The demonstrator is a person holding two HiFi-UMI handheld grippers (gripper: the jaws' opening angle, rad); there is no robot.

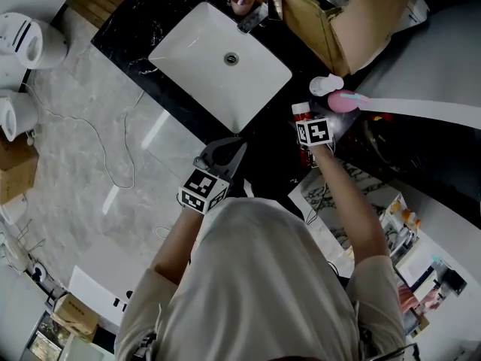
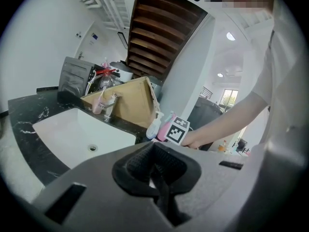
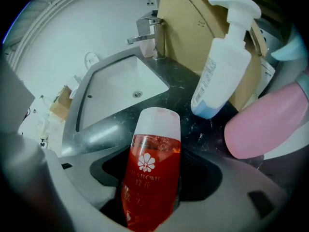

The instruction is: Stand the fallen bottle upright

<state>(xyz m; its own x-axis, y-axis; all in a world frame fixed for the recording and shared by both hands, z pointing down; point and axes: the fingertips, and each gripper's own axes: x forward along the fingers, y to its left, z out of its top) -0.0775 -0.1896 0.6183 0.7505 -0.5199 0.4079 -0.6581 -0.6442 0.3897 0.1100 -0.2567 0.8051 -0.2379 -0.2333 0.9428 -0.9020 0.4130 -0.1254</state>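
A red bottle [image 3: 150, 170] with a white cap sits between the jaws of my right gripper [image 3: 153, 187], which is shut on it. Its cap end points away from the gripper toward the black counter [image 3: 190, 88]. In the head view the red bottle [image 1: 301, 112] shows just past the right gripper [image 1: 305, 126], to the right of the sink [image 1: 195, 51]. I cannot tell whether it touches the counter. My left gripper [image 1: 220, 155] hangs at the sink's near edge with its jaws together and nothing in them; the left gripper [image 2: 157, 170] shows the same in its own view.
A white pump bottle [image 3: 219, 66] and a pink bottle [image 3: 270, 124] stand just beyond the red one. A faucet [image 3: 152, 30] and a cardboard box [image 1: 331, 17] are at the back. Papers [image 1: 327, 201] lie to the right. Cables cross the floor [image 1: 90, 156] on the left.
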